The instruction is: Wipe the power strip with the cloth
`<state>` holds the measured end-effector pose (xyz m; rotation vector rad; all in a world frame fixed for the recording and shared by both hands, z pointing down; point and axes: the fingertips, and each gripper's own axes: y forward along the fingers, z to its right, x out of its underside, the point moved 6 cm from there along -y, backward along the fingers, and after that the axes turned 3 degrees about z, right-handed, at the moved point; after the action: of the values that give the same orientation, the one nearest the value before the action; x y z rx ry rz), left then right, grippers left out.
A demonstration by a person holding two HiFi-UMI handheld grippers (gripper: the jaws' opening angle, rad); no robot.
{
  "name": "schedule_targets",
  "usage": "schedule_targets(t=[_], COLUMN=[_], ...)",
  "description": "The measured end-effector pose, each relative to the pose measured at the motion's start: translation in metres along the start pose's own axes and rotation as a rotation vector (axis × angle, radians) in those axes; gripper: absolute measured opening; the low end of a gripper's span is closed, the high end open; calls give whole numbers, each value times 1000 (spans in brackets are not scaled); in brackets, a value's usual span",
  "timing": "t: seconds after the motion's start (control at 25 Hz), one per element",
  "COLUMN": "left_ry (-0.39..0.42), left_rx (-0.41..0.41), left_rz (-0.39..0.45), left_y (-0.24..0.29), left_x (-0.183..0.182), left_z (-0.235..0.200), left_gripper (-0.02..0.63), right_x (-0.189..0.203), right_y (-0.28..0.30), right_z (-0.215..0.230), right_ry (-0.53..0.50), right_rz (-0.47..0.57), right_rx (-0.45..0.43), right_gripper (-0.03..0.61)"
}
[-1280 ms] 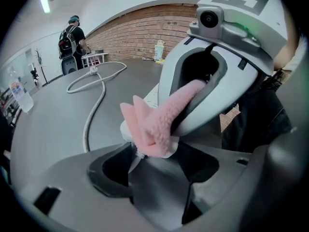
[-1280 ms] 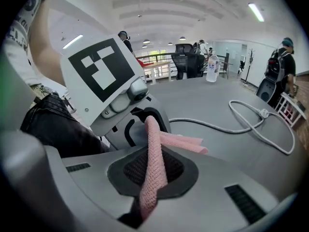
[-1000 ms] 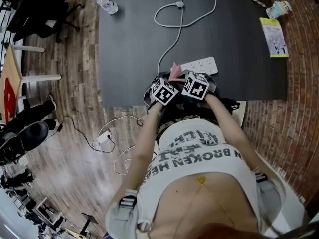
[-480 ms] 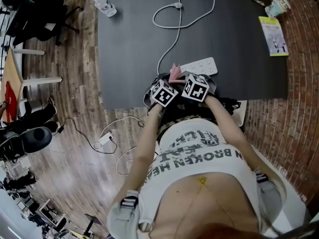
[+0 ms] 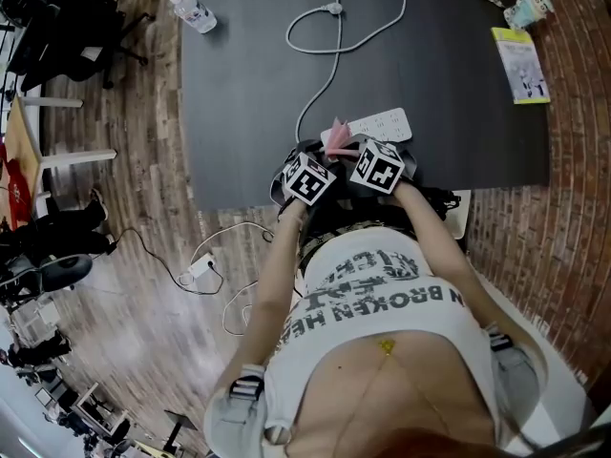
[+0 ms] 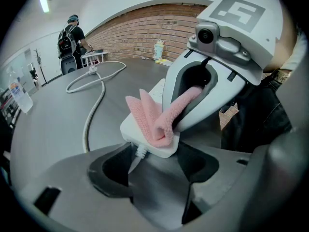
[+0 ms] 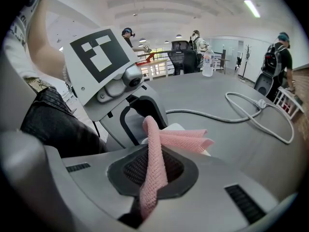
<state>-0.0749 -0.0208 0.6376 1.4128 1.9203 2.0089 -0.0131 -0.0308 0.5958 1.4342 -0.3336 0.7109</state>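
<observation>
The white power strip (image 5: 374,125) lies near the front edge of the dark table (image 5: 248,84). Its cable end (image 6: 147,141) sits between the jaws of my left gripper (image 6: 154,161), which look shut on its sides. A pink cloth (image 6: 157,117) is folded over that end of the strip. My right gripper (image 7: 153,175) is shut on the cloth (image 7: 157,153), which runs up out of its jaws onto the strip (image 7: 175,128). In the head view both marker cubes crowd the strip's left end, where a tip of the cloth (image 5: 334,132) shows.
The strip's white cable (image 5: 329,46) loops across the table's middle. At the far left corner lies a water bottle (image 5: 192,11). A booklet (image 5: 520,63) and a small cup (image 5: 530,10) are at the far right. People stand in the background.
Both grippers, the cloth and the strip keep nearly the same places. Only the head view has drifted slightly.
</observation>
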Motion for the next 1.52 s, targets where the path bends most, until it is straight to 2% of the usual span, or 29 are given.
schedule_targets(t=[1.52], left_ry=[-1], left_rx=[0], left_rz=[-8], left_y=[2], left_x=[0], left_z=[0], left_gripper=[279], right_x=[46], right_y=[-39], right_z=[29], right_ry=[145], right_rz=[14], right_rx=[152], right_gripper=[15])
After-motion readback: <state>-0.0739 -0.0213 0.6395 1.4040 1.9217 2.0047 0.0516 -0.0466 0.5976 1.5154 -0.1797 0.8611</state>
